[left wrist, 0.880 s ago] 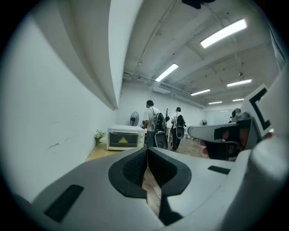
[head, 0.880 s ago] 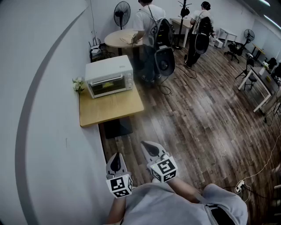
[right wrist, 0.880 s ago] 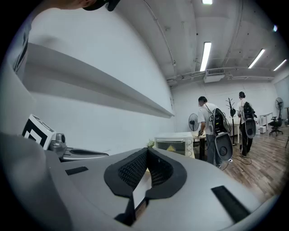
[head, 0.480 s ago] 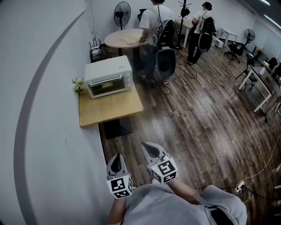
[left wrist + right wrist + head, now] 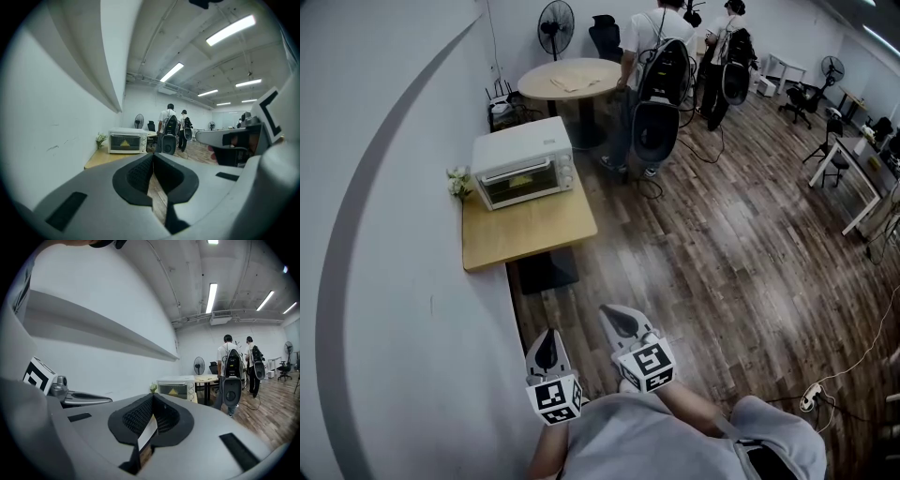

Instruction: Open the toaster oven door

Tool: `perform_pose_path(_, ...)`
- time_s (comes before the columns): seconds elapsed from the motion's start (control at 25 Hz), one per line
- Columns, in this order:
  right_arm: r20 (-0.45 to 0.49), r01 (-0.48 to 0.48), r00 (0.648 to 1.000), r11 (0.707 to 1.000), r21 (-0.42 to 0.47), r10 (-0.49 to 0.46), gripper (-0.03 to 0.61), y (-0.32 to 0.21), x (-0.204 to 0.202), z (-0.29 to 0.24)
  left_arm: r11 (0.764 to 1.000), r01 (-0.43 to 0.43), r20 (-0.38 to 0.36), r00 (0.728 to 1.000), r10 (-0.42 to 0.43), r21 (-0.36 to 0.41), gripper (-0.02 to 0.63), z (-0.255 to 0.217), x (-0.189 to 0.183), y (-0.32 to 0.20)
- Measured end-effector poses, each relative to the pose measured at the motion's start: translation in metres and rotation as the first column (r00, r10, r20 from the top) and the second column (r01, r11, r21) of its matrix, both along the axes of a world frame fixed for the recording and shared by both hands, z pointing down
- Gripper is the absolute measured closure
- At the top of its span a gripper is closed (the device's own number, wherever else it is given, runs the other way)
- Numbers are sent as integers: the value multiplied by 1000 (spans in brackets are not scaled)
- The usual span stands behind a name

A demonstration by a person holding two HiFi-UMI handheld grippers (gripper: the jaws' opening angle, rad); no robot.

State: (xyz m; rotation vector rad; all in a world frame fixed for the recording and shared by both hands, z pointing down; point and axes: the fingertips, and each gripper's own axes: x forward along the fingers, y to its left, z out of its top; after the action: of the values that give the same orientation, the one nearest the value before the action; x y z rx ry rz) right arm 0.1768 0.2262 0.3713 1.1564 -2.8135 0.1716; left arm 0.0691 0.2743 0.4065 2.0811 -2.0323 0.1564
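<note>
White toaster oven [image 5: 523, 161], seemingly closed, well beyond left hand-held gripper [image 5: 548, 339]

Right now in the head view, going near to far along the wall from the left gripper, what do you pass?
left gripper → wooden table → toaster oven → round table → standing fan

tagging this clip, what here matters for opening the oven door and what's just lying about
Job: toaster oven, side table under it, left gripper, right gripper.
Lying about: flowers, round table, fan, people.
</note>
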Motion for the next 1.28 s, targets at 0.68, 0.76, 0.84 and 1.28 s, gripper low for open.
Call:
perform_pose_path(0.68,11,4,1000,998,-68,-3,580,-20,22,25,998,39,9,999,-38,-46,611,16,14,-3)
perform_pose_path(0.76,11,7,1000,998,-70,-6,580,-27,14,25,998,40,9,999,-39,-49,611,16,7,-9)
perform_pose_path(0.84,12,5,1000,998,-68,-4,580,-35,4,24,998,33,9,999,-32,-48,611,16,0,-16)
perform_pose_path(1.28,-9,-47,999,998,-41,47,580,-111,-72,22,1000,-19,0,1000,19,-11,611,14,-79,-102)
